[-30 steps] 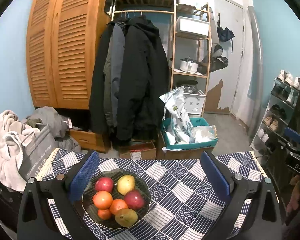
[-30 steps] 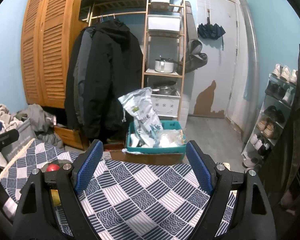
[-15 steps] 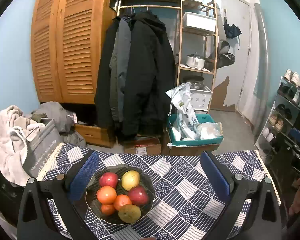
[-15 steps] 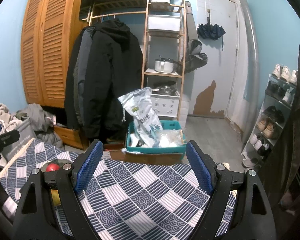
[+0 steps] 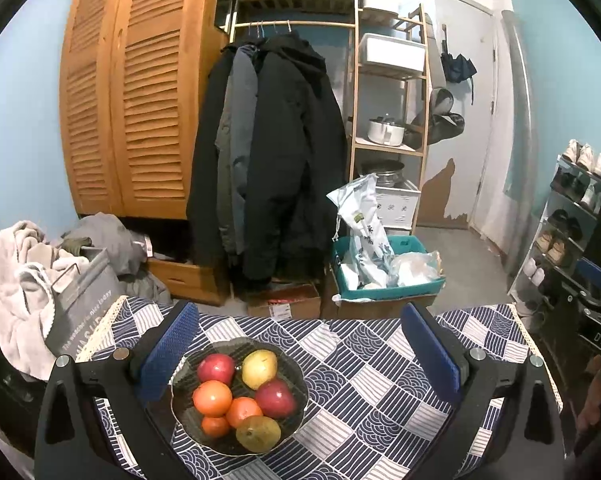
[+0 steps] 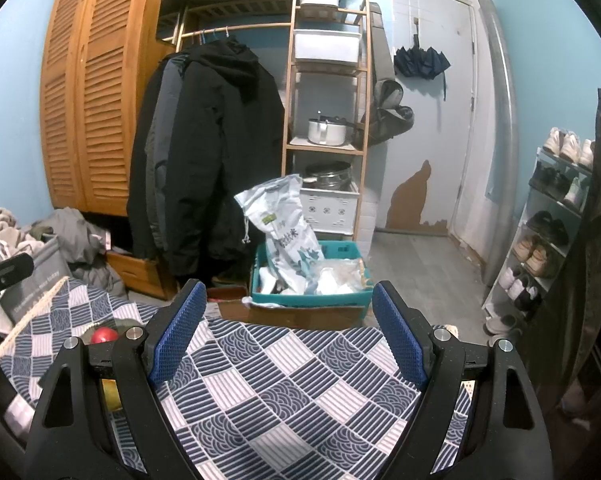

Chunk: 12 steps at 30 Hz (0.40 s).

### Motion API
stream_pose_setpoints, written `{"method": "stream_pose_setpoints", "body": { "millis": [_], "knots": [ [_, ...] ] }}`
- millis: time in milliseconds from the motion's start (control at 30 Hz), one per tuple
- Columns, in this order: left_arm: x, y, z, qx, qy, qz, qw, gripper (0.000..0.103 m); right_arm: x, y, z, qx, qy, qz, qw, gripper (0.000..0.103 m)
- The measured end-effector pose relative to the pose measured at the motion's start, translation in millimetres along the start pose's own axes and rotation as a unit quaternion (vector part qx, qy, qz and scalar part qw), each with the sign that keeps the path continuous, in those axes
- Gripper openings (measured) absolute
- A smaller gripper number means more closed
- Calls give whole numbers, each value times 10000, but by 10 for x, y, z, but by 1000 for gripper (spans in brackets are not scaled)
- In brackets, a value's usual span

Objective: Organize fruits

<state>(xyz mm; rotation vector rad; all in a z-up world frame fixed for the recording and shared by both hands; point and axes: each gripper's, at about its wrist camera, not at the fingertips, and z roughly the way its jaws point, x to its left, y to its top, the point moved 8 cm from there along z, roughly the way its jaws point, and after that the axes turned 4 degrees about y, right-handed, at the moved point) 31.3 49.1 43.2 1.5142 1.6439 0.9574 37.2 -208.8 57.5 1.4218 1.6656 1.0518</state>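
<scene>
Risk: fruit heaped loose in dark glass bowl (image 5: 300, 376) on patterned tablecloth (image 5: 380, 384); grabbing low orange (image 5: 242, 412) may roll red apple (image 5: 274, 398) or pear (image 5: 258, 434) out.

Left gripper (image 5: 300, 356): jaws wide apart, empty, hovering above bowl, level.

Right gripper (image 6: 286, 338): jaws spread, empty, over bare cloth, well apart from the bowl.

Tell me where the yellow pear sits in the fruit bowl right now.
In the left wrist view, the yellow pear lies at the far side of the dark bowl, just right of a red apple and above another red apple.
</scene>
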Motion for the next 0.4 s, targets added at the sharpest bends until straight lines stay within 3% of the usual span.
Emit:
{"method": "stream_pose_setpoints", "body": {
  "millis": [400],
  "knots": [
    [-32,-10,-14,-1,-50,5,10000,102,-5,-2,0,4,8,-7,10000,84]
  ]
}}
